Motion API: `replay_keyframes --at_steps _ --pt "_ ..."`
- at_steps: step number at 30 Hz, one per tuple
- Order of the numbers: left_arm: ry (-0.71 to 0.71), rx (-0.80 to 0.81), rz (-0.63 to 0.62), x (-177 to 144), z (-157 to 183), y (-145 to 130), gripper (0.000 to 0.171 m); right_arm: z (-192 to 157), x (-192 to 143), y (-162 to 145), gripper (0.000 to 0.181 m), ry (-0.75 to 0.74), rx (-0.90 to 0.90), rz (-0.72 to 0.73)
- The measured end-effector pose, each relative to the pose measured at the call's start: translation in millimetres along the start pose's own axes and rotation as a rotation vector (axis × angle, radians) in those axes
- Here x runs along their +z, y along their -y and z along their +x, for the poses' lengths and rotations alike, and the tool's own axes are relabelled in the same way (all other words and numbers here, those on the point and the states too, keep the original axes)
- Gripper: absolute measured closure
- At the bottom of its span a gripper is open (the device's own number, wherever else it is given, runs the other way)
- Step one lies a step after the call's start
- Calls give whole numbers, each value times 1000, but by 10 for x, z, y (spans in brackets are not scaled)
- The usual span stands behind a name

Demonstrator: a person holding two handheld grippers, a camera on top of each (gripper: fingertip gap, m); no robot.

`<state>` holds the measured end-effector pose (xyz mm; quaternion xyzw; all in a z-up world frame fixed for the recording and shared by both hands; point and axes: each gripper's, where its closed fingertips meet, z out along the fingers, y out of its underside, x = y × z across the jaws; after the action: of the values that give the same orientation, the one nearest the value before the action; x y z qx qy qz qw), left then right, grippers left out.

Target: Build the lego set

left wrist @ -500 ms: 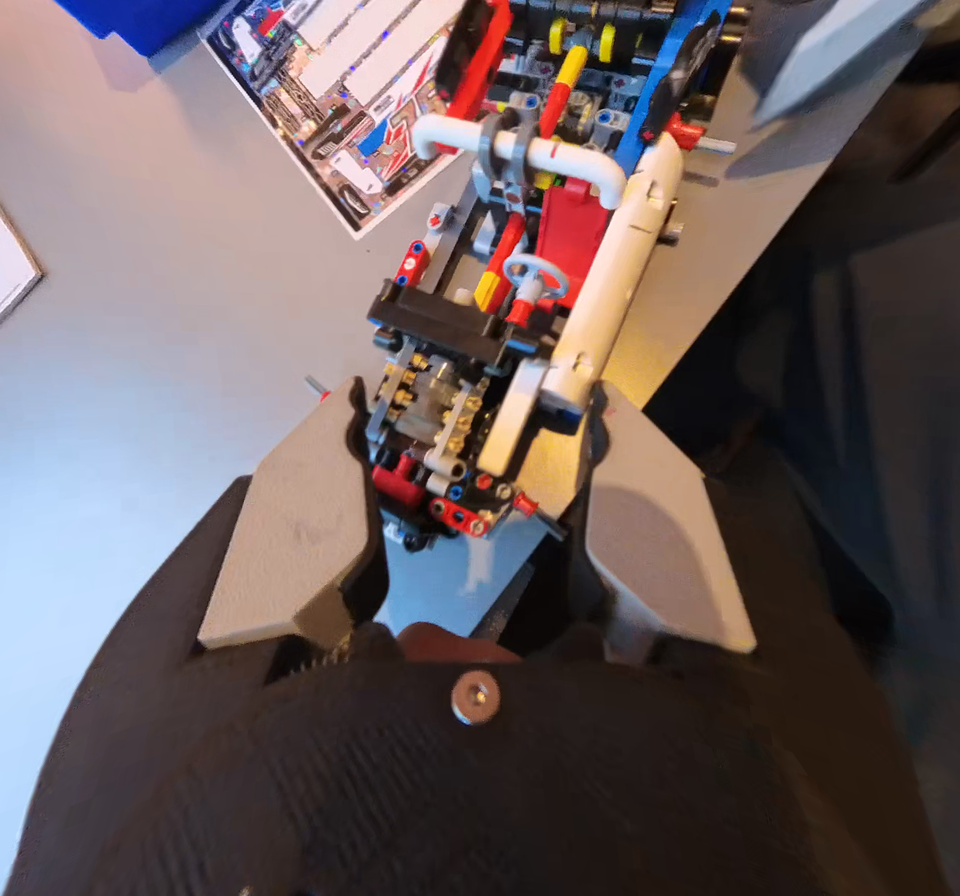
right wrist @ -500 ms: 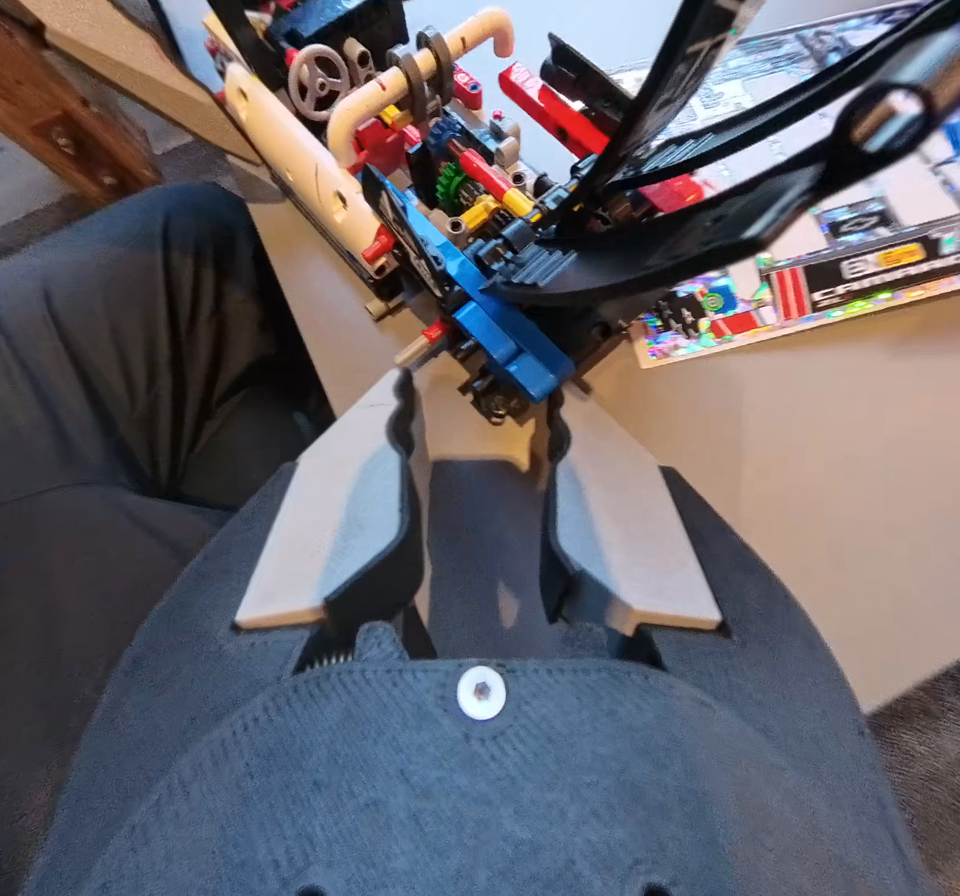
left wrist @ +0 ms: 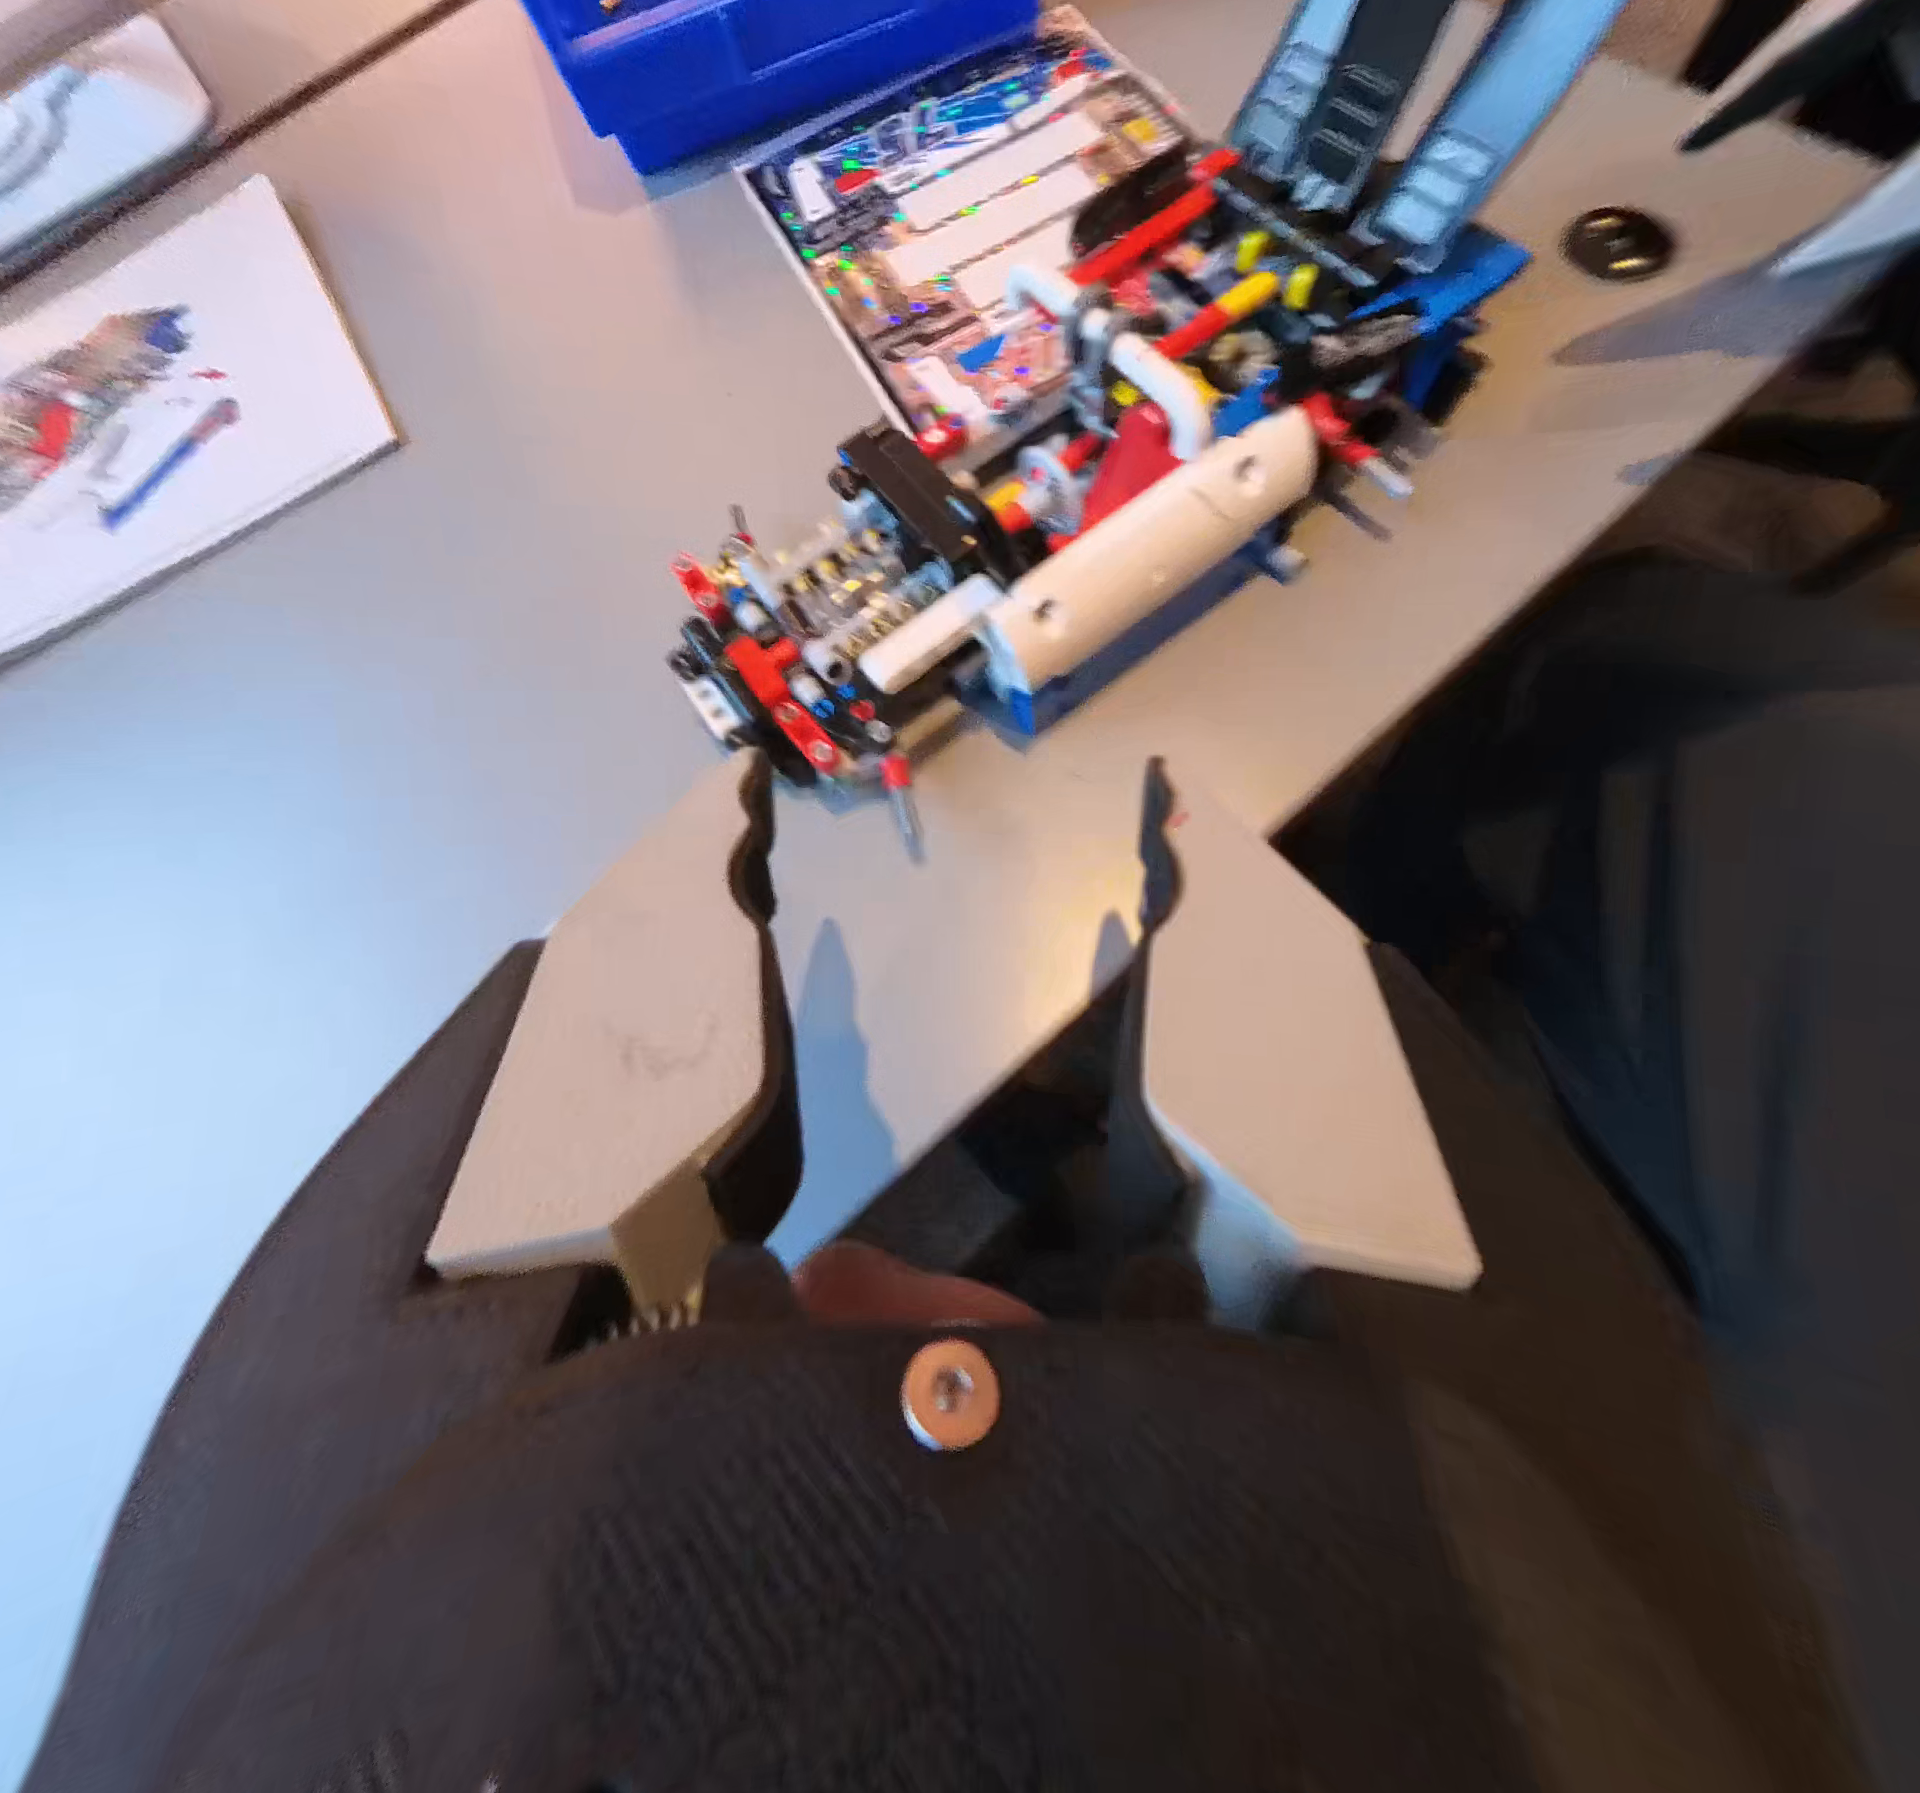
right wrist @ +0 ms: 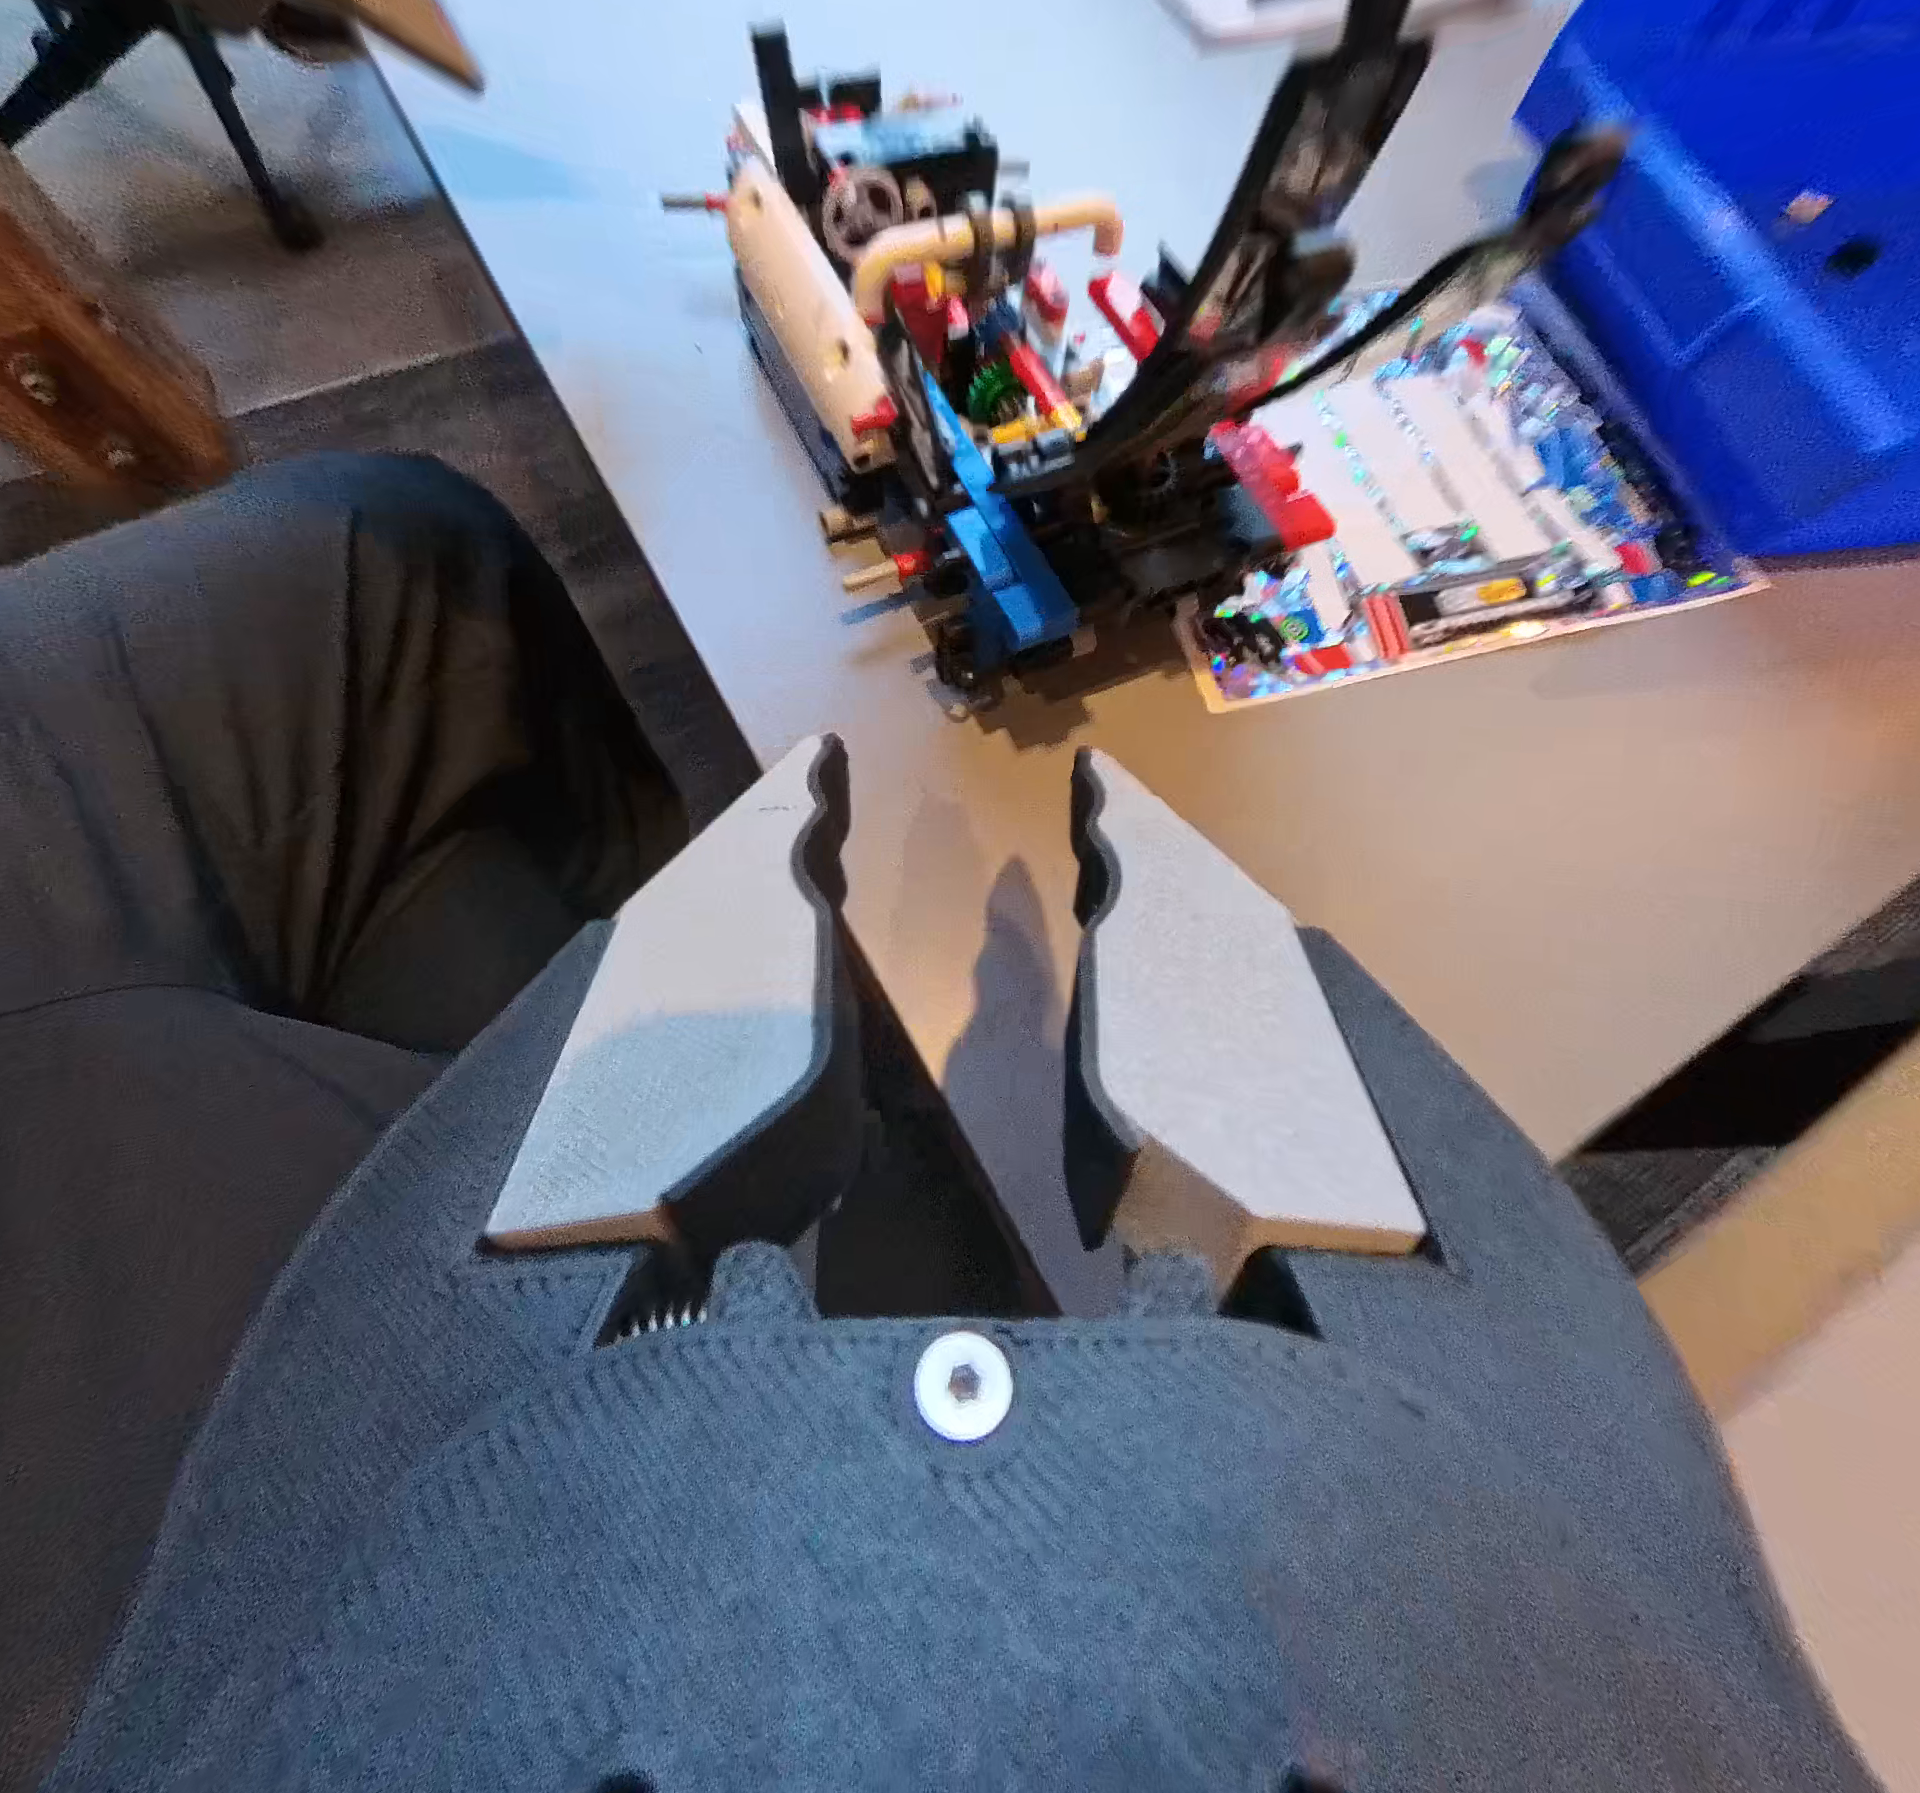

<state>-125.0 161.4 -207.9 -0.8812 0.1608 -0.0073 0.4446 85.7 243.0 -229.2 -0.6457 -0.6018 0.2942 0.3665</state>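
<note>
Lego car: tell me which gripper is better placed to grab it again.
Probably the left. The left gripper is open, with one fingertip almost at the lego car's near end. The right gripper is also open but has bare table before the car.

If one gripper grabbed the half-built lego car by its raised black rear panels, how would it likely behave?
The lego car would probably sag or twist: it is long and only partly assembled. The raised black panels look thin and hinged, so they may fold or pop off. Thin axles stick out of its side and could snag.
</note>
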Motion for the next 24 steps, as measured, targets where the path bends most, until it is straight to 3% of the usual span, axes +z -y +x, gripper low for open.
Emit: replay_keyframes --at_steps 2,4,7,9,11,12,13,14,15,16,17,19,21,24 --pt "-163 -66 96 -257 290 63 93 -102 -265 163 139 -20 -39 107" --pt "-385 -92 281 -689 637 278 97 -263 -535 336 132 -21 -91 220" --pt "-483 -28 448 -1170 858 390 121 -512 -786 395 123 -6 -133 303" --pt "-498 24 384 -1115 1038 144 124 -607 -771 278 126 -11 -94 329" --pt "-573 30 229 -860 1370 -328 124 -729 -596 82 128 25 31 370" --pt "-593 23 153 -694 1542 -599 124 -833 -455 -50 141 68 94 380" --pt "-611 7 103 -538 1725 -859 131 -987 -292 -195 154 148 129 347" --pt "-630 22 56 -413 1910 -1137 141 -1136 -135 -349 152 229 143 251" --pt "-621 171 -83 -318 2037 -1486 151 -1211 -3 -491 142 263 141 140" --pt "-557 422 -256 -256 2022 -1804 141 -1242 93 -589 141 264 114 71" --pt "-426 613 -296 -154 1908 -1911 134 -1240 166 -657 150 240 71 38" --pt "-280 833 -281 -7 1829 -1980 151 -1197 250 -758 152 180 8 -23" --pt "-273 848 -310 -1 1883 -1973 137 -1193 225 -723 149 153 1 -26" --pt "-125 703 -99 -102 1639 -1308 131 -1046 45 -438 148 48 -29 102"
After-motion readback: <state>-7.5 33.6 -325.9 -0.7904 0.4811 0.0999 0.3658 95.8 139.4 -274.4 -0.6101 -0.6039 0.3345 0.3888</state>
